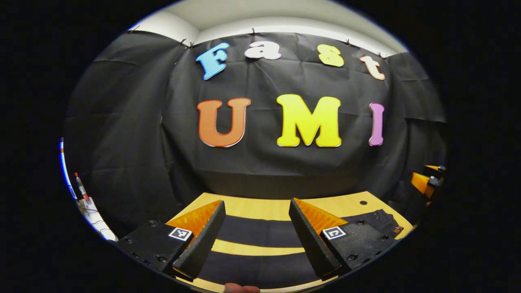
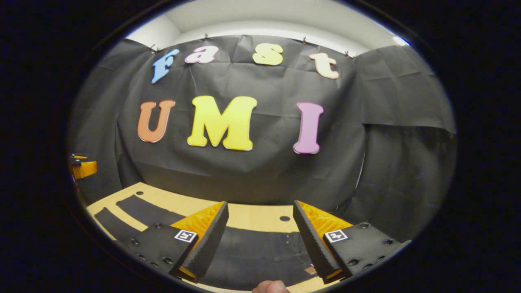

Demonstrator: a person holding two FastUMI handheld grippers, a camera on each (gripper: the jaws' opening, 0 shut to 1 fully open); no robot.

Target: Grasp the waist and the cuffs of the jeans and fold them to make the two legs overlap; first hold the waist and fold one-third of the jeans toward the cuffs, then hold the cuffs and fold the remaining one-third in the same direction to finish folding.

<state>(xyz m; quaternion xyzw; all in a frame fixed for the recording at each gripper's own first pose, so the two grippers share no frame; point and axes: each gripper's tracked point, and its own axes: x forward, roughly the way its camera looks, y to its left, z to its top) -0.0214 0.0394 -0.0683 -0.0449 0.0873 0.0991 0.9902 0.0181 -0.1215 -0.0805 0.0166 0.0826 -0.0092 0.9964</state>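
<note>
Black jeans lie flat on a yellow wooden table (image 1: 260, 208). In the left gripper view the two legs (image 1: 256, 230) run as dark bands across the space between my fingers, with the waist (image 1: 376, 223) off to the right. My left gripper (image 1: 257, 202) is open above the legs and holds nothing. In the right gripper view the waist part of the jeans (image 2: 260, 248) lies under my right gripper (image 2: 261, 203), which is open and apart from the cloth. The legs (image 2: 142, 211) stretch away to the left.
The right gripper (image 1: 425, 181) shows at the right edge of the left gripper view, and the left gripper (image 2: 83, 167) at the left edge of the right gripper view. Small round holes (image 2: 285, 218) mark the tabletop. Black cloth walls close the back and sides.
</note>
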